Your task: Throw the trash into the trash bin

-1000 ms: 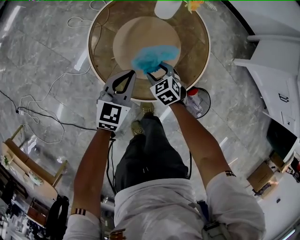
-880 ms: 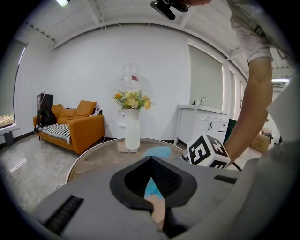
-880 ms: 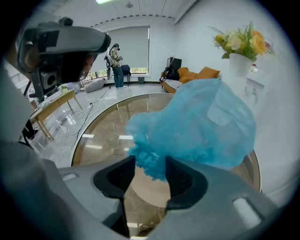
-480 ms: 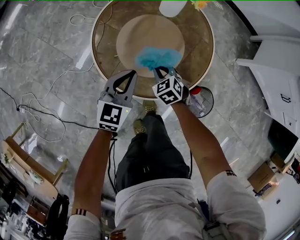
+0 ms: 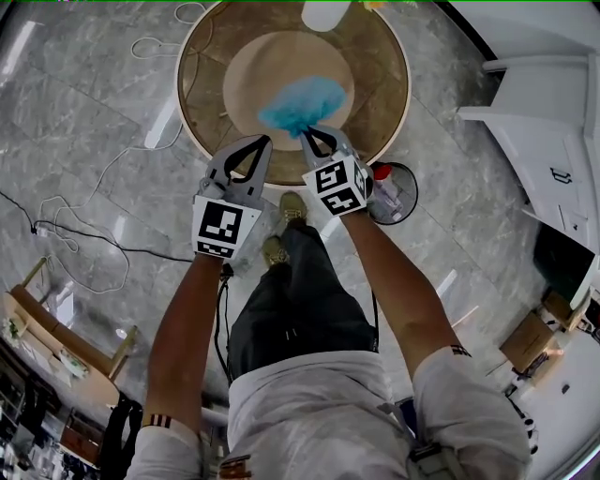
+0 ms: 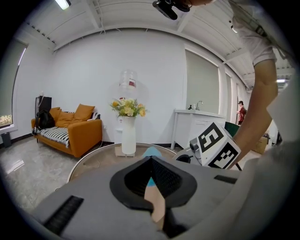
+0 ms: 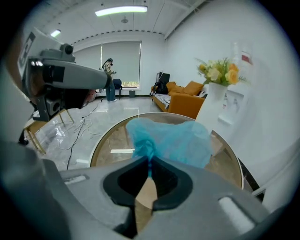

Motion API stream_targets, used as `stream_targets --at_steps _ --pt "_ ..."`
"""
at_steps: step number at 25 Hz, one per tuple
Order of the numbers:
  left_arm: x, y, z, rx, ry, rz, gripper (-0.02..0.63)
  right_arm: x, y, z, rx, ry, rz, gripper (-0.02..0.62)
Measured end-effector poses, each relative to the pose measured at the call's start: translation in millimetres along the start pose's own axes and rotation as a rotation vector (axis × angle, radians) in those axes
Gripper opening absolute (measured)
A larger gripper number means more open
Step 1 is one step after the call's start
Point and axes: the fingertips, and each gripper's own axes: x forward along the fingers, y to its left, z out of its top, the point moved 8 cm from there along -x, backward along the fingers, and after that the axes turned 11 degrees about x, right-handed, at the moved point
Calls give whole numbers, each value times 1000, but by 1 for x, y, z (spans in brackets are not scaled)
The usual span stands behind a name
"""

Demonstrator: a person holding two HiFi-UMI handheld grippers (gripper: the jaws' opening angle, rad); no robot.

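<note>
A crumpled blue piece of trash hangs just above the round wooden table. My right gripper is shut on its near edge; its jaws have just been closing with the trash between them. In the right gripper view the blue trash bunches up out of the meeting tips of that gripper. My left gripper sits close beside it on the left, shut with nothing in it. A small dark trash bin stands on the floor at the table's right near side.
A white vase with flowers stands at the table's far edge. Loose cables run over the marble floor on the left. A white cabinet is at the right and an orange sofa beyond the table.
The right gripper's jaws, open around the blue trash a second ago, have closed on it and lifted it off the tabletop. The left gripper has risen slightly beside it.
</note>
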Motion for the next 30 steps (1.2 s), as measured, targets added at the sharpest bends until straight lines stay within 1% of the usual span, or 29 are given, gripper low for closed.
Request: stream_targets --at_steps 8,16,23,30 --pt "-13 -25 18 39 -29 -41 -2 -55 4 1 57 -100 -70 18" --pt "-27 -72 49 73 -102 -104 -2 -135 16 -15 136 -230 -139 18" --pt "-35 -113 69 87 -131 -144 -2 -205 19 -49 244 -285 -239 18" --pt "-26 -160 79 95 -143 -219 -2 -259 7 -101 310 -259 -342 18"
